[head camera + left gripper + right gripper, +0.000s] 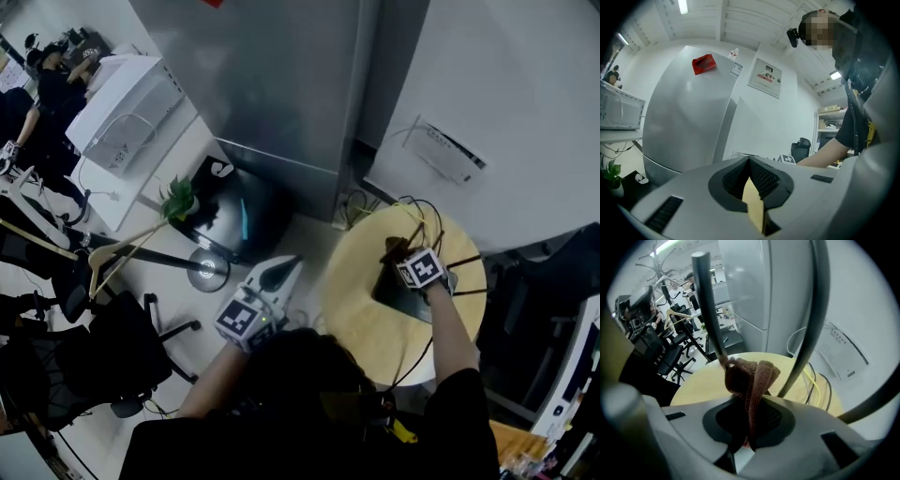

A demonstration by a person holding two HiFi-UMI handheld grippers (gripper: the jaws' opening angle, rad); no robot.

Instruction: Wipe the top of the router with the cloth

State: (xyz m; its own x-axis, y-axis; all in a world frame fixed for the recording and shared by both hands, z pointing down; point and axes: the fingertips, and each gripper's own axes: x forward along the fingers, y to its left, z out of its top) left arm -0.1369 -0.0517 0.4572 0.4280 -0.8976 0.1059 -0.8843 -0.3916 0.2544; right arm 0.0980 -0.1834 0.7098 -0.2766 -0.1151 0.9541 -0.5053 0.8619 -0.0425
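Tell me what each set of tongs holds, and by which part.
The right tongs are shut on the brown knitted cloth, pinching a bunched fold; the rest sticks out ahead. The left tongs are shut on nothing.

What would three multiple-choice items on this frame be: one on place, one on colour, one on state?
1. The router stands on: A) the floor B) the round wooden table C) the fridge
2. The cloth is: A) white B) blue C) reddish-brown
3. The left gripper is: A) shut, empty B) shut on the cloth C) wide open

1 B: the head view shows it on the tabletop.
2 C: that is the colour of the bunch pinched in the right gripper.
3 A: its jaws meet with nothing between them.
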